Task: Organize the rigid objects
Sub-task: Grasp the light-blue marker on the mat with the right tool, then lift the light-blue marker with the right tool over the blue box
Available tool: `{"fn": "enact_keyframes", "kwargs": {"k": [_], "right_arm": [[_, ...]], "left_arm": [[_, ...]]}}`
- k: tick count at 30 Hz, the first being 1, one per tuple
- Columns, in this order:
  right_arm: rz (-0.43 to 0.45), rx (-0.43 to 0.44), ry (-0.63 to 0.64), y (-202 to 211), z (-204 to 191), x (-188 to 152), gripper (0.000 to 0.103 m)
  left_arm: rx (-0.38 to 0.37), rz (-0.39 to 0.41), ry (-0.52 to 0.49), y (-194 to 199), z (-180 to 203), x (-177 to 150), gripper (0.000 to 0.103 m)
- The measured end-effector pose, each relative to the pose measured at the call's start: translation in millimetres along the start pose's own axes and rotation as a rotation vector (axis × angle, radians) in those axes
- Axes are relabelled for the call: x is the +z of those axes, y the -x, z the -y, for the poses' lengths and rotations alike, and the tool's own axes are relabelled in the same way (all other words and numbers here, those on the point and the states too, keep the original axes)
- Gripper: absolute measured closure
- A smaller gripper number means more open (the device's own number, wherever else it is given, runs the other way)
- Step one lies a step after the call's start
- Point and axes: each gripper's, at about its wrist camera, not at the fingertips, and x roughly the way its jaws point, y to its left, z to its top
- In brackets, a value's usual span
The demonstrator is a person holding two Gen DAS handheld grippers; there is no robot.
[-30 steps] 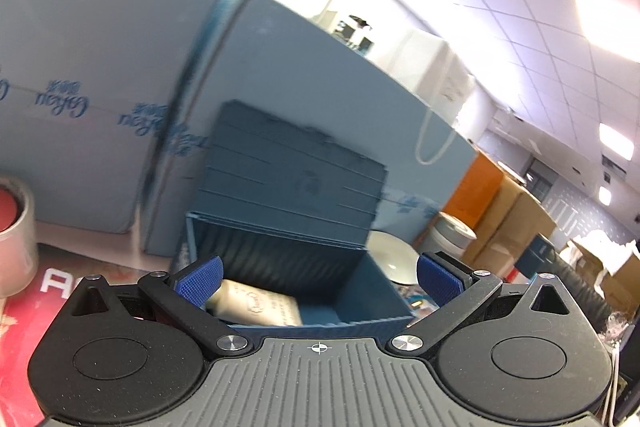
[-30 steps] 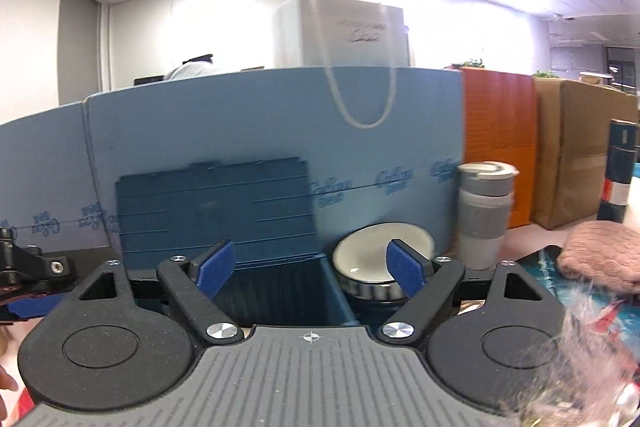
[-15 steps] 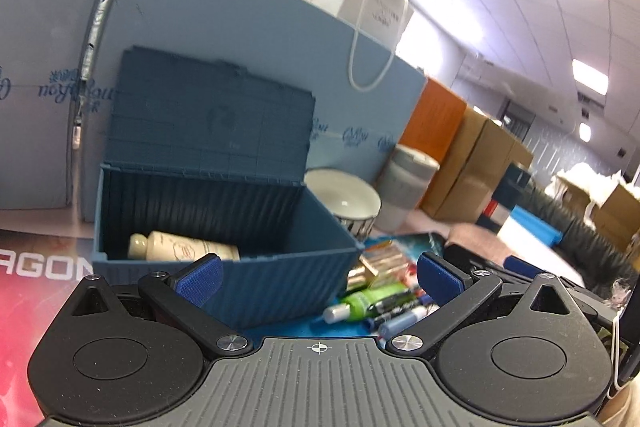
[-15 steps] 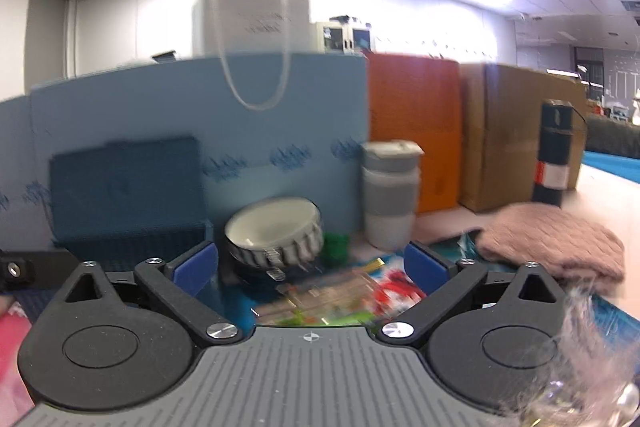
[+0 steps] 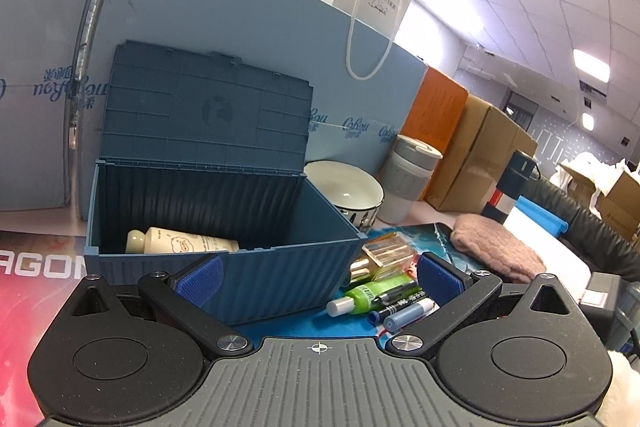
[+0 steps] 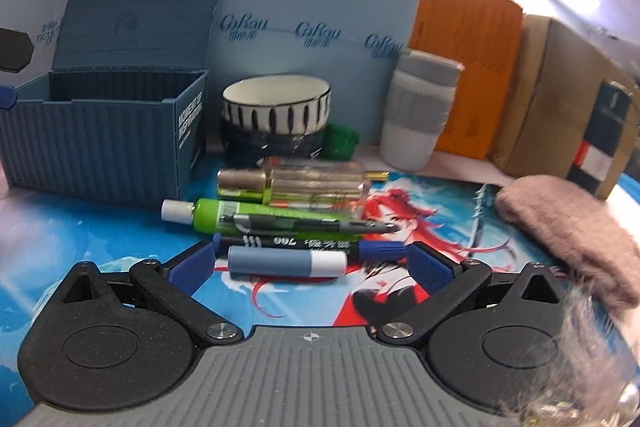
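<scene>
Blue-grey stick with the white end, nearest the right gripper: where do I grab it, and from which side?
Grip the blue-grey stick across its blue-grey barrel near the middle, coming straight ahead and down with the right gripper. It lies flat and crosswise on the mat, nearest of the pile, and the open jaws already span it. The marker lies close behind.

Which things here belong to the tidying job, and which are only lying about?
For the job:
blue box, lid open
cream bottle inside it
green tube
black pen
marker
grey-white stick
clear bottle

Lying about:
bowl
grey cup
pink cloth
</scene>
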Motion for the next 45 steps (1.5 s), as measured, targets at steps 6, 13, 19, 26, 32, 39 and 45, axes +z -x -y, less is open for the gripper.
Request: {"fn": "enact_keyframes", "kwargs": {"k": [6, 13, 19, 26, 32, 39, 45], "right_arm": [[-0.075, 0.053, 0.007, -21.6, -8.7, 0.5, 0.000], [-0.089, 0.046, -0.023, -36.4, -5.4, 4.2, 0.001], [-0.105, 0.066, -0.060, -43.9, 1.8, 5.6, 0.009], [-0.093, 0.088, -0.043, -40.4, -5.1, 5.1, 0.027], [-0.087, 0.078, -0.073, -32.0, -8.0, 3.4, 0.027], [0.001, 0.107, -0.159, 6.9, -10.5, 18.4, 0.027], [0.106, 0.169, -0.240, 33.7, -20.3, 42.5, 0.027]], "left_arm": [[0.009, -0.003, -0.006, -0.5, -0.1, 1.1, 0.000], [0.017, -0.005, 0.000, -0.3, -3.0, 1.7, 0.000], [0.025, -0.009, 0.003, -1.2, -5.3, 2.0, 0.000], [0.027, -0.011, 0.006, -2.1, -6.8, 2.1, 0.000], [0.026, 0.005, 0.025, 2.7, -13.3, 6.6, 0.000], [0.050, 0.064, 0.096, 18.4, -35.7, 19.6, 0.000], [0.105, 0.087, 0.165, 28.7, -65.7, 30.1, 0.000]]}}
